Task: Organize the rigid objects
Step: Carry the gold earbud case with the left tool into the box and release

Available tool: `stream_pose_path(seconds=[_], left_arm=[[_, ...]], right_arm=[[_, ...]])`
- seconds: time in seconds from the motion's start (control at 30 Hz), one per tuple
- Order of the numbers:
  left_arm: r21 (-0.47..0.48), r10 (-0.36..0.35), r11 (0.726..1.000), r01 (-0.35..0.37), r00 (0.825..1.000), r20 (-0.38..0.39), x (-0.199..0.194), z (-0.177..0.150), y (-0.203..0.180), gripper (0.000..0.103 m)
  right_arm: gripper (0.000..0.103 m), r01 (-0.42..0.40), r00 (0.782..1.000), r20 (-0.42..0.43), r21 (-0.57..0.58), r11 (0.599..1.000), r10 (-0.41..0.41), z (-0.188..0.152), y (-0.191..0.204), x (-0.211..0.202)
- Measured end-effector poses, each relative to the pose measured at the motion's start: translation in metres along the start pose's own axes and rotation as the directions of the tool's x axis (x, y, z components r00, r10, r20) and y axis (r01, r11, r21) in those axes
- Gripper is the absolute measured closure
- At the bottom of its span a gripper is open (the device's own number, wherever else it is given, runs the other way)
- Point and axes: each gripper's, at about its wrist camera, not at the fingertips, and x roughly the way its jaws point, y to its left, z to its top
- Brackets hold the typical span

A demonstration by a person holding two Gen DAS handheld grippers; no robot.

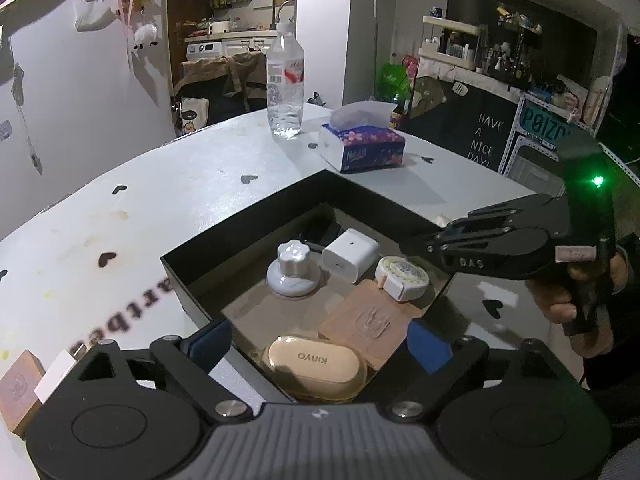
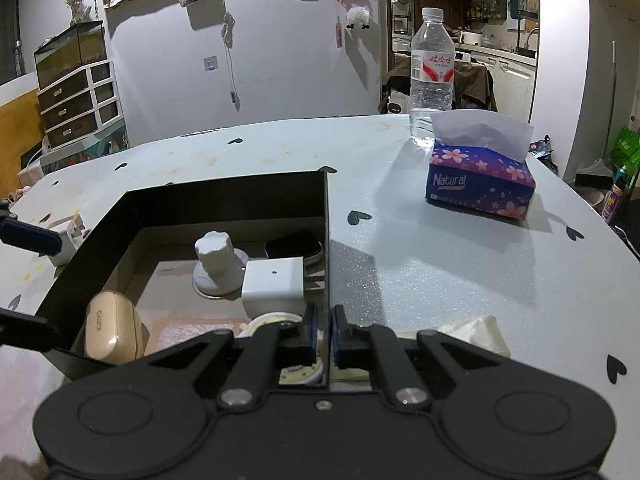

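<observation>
black box point(image 1: 192, 276) holds six items; left claw point(image 1: 320, 344) wide, right claw point(image 2: 324, 336) pinches its wall.

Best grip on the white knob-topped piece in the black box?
Take the white knob-topped piece by its scalloped knob, from above. It stands upright on a wider round base, clear of the white charger cube, so the knob's narrower sides are free for both pads.

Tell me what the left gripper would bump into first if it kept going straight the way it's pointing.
Probably the beige earbud case, which lies in the black box directly ahead of the open left gripper, between its fingers. Depth is unclear, so the box's near wall might come first.
</observation>
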Motion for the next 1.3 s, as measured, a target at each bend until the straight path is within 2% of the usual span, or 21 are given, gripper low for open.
stream_pose_path(seconds=[0.2, 0.4, 0.83, 1.1, 1.3], left_arm=[[-0.026, -0.006, 1.0, 0.006, 1.0, 0.003, -0.003, 0.002, -0.001, 0.009], [-0.122, -0.014, 0.992, 0.011, 1.0, -0.024, -0.003, 0.0, -0.001, 0.009], [-0.196, -0.006, 0.981, 0.003, 1.0, -0.015, -0.019, -0.012, -0.011, 0.007], [-0.262, 0.047, 0.964, -0.048, 0.999, -0.012, -0.029, -0.023, -0.004, 0.001], [-0.359, 0.126, 0.926, -0.116, 0.992, 0.006, -0.041, -0.043, 0.015, 0.0]], right_arm=[[0.095, 0.0, 1.0, 0.0, 0.0, 1.0, 0.0, 0.0, 0.0, 0.0], [0.095, -0.001, 1.0, 0.0, 0.0, 1.0, 0.001, 0.0, 0.0, 0.0], [0.095, -0.001, 1.0, 0.0, 0.0, 1.0, 0.001, 0.0, 0.0, 0.0], [0.095, -0.001, 1.0, 0.0, 0.0, 1.0, 0.001, 0.0, 0.0, 0.0], [0.095, 0.0, 1.0, 0.0, 0.0, 1.0, 0.0, 0.0, 0.0, 0.0]])
